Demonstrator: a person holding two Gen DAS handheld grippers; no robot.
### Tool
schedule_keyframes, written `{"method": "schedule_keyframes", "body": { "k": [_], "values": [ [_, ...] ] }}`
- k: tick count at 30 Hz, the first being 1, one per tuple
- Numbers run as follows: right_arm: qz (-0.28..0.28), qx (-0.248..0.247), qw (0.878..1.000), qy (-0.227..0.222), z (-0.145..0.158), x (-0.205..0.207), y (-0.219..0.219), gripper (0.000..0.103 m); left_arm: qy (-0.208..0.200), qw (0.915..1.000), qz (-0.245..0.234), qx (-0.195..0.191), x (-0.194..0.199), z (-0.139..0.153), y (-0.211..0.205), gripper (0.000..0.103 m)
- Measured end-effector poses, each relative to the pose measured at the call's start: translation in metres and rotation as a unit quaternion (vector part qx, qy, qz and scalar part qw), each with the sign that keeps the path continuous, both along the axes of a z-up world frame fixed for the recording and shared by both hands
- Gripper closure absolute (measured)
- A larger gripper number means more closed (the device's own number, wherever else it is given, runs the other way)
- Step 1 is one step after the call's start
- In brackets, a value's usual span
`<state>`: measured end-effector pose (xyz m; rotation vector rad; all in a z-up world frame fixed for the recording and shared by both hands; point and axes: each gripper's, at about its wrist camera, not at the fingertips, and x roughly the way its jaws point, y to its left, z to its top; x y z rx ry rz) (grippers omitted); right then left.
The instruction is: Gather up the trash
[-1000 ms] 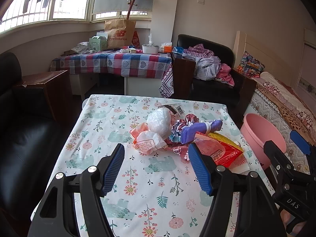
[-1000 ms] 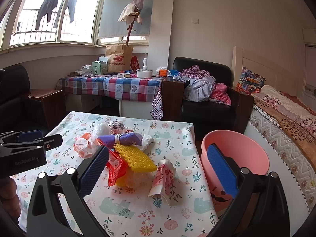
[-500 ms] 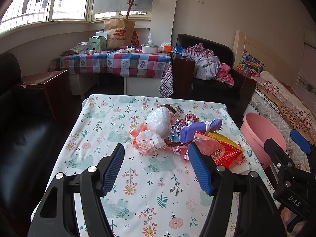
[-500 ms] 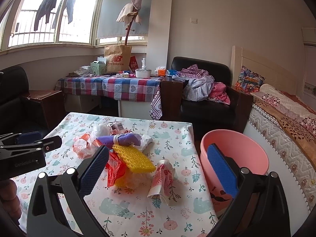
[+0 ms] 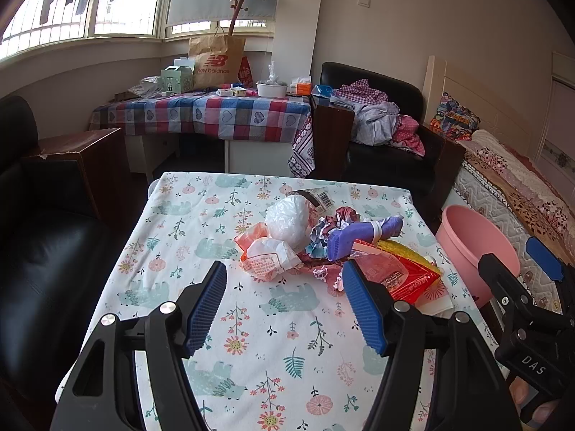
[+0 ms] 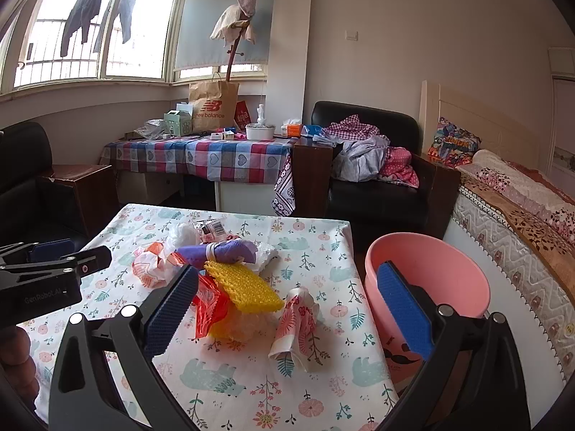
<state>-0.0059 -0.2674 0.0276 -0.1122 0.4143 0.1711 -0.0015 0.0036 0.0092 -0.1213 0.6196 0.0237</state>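
Note:
A heap of trash lies mid-table on the floral cloth (image 5: 287, 323): a white crumpled bag (image 5: 289, 221), an orange-white wrapper (image 5: 267, 256), a purple bundle (image 5: 363, 235), a red packet (image 5: 406, 276). The right wrist view shows the purple bundle (image 6: 222, 251), a yellow mesh piece (image 6: 248, 287) and a floral paper roll (image 6: 298, 323). A pink bucket (image 6: 431, 280) stands beside the table's right edge, also in the left wrist view (image 5: 474, 240). My left gripper (image 5: 284, 305) is open and empty, short of the heap. My right gripper (image 6: 287, 312) is open and empty, spanning the roll and the bucket's rim.
A black sofa (image 5: 43, 244) flanks the table on the left. A bed (image 6: 521, 215) lies right of the bucket. Behind stand a plaid-covered table (image 5: 201, 115) with a paper bag and a black armchair (image 6: 373, 179) with clothes.
The right wrist view has risen and tilted slightly, so the table and bucket sit a little lower in frame. The left gripper has barely moved. Both stay open.

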Motion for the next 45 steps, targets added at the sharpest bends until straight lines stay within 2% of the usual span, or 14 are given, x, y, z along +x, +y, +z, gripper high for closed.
{"method": "schedule_keyframes", "body": {
  "k": [39,45],
  "values": [
    [-0.002,0.002,1.000,0.001,-0.0027,-0.0013,0.0004,0.003,0.000,1.0000,0.000,-0.002,0.0002,-0.0015,0.0007,0.037],
    [-0.004,0.005,1.000,0.012,-0.0085,0.0000,-0.0015,0.003,0.001,1.0000,-0.008,0.000,-0.0001,-0.0066,-0.0020,0.037]
  ]
}}
